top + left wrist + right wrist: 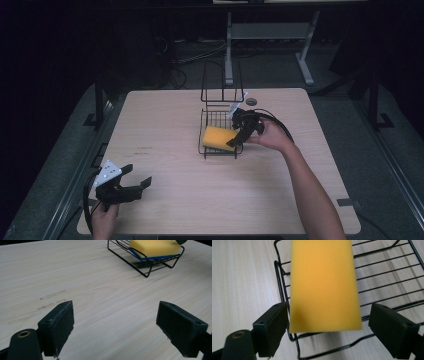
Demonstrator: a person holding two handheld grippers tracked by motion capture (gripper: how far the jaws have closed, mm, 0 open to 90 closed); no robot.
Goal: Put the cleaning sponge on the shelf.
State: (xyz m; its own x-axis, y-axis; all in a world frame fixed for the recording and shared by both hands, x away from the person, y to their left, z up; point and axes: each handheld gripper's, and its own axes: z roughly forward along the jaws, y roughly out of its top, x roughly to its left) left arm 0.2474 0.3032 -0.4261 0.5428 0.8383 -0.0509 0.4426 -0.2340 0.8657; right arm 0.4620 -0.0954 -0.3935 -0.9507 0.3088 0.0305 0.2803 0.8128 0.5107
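Right gripper [325, 333] at wire rack [212, 120], jaws apart, straddling near end of yellow sponge [323, 285]; left jaw touching or nearly so, right clear. Sponge lies tilted in rack, mid-table. Left gripper [135, 182] parted, empty, near table [165, 200] front-left corner. Risk: jaw snags wire on withdrawal, dragging light rack; sponge could tip off rim.

The left gripper [115, 327] hangs over bare, pale wood-grain table [95, 290], its two black jaws wide apart with nothing between them — only tabletop shows in the gap. A few faint scuff marks [47, 302] lie on the wood just ahead of the left-hand jaw. Farther ahead and off to the right sits a black wire rack [147, 263], and in it rests a yellow sponge [155, 247] with a blue underside — tilted, one end raised.
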